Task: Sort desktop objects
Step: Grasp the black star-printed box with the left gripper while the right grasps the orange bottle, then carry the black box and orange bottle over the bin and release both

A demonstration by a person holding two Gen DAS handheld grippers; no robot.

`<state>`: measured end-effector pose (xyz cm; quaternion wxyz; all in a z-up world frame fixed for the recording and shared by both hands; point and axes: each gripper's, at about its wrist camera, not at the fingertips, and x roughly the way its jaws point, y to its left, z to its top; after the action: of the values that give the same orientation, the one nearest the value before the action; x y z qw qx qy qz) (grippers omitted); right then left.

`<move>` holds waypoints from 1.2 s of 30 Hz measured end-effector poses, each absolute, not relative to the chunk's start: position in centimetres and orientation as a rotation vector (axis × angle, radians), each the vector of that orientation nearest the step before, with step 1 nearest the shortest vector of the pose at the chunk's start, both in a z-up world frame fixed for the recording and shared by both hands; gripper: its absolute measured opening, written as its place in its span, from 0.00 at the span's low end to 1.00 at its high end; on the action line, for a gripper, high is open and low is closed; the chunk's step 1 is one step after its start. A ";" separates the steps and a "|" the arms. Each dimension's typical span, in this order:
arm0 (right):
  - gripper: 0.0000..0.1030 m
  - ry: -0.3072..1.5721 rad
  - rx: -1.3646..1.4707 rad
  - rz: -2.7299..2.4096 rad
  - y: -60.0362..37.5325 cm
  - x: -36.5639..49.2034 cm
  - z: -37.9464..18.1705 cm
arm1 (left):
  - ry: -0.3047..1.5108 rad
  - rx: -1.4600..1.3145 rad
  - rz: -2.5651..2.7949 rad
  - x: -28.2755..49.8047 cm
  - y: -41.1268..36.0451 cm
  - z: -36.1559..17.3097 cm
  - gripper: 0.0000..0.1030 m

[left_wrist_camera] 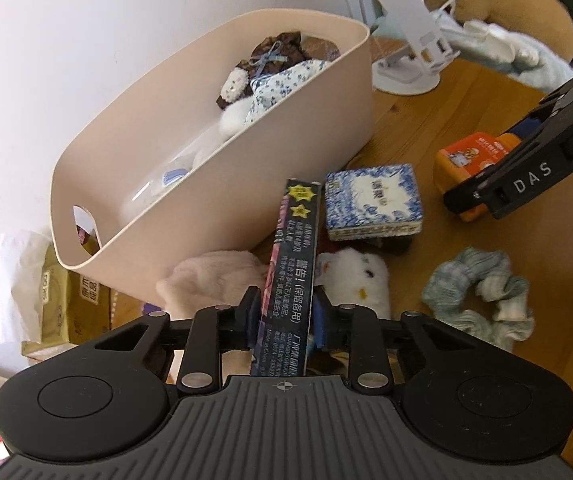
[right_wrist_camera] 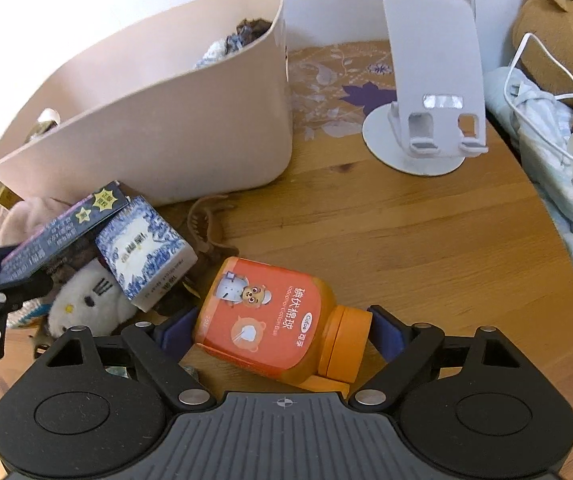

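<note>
Two grippers working beside a beige bin point(left_wrist_camera: 214, 184) on a wooden table point(right_wrist_camera: 406, 240).

The bin holds soft fabric toys point(left_wrist_camera: 262, 76). Left gripper point(left_wrist_camera: 284, 320) clamps a dark flat box point(left_wrist_camera: 292, 264) upright above plush toys point(left_wrist_camera: 358, 280), near a blue-patterned box point(left_wrist_camera: 372, 200). Right gripper point(right_wrist_camera: 274, 328), fingers spread, straddles the lying orange bottle point(right_wrist_camera: 274, 316); a phone stand point(right_wrist_camera: 434, 92) stands beyond.
</note>
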<state>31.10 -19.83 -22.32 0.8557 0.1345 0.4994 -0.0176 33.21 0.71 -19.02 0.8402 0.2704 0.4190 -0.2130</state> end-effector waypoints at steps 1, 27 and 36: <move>0.86 1.043 0.289 -0.034 -19.9 31.1 -22.1 | 0.884 0.568 -0.452 33.1 0.7 -18.9 0.25; 0.86 0.914 0.361 0.032 -22.2 28.2 -16.1 | 0.816 0.431 -0.457 30.1 1.1 -13.9 0.23; 0.86 0.830 0.346 0.068 -22.9 28.0 -12.6 | 0.764 0.388 -0.404 30.0 1.9 -11.5 0.23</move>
<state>28.04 -22.88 -12.58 0.9000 0.1673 0.4012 0.0328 29.99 1.92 -11.46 0.8900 0.1868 0.3677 -0.1945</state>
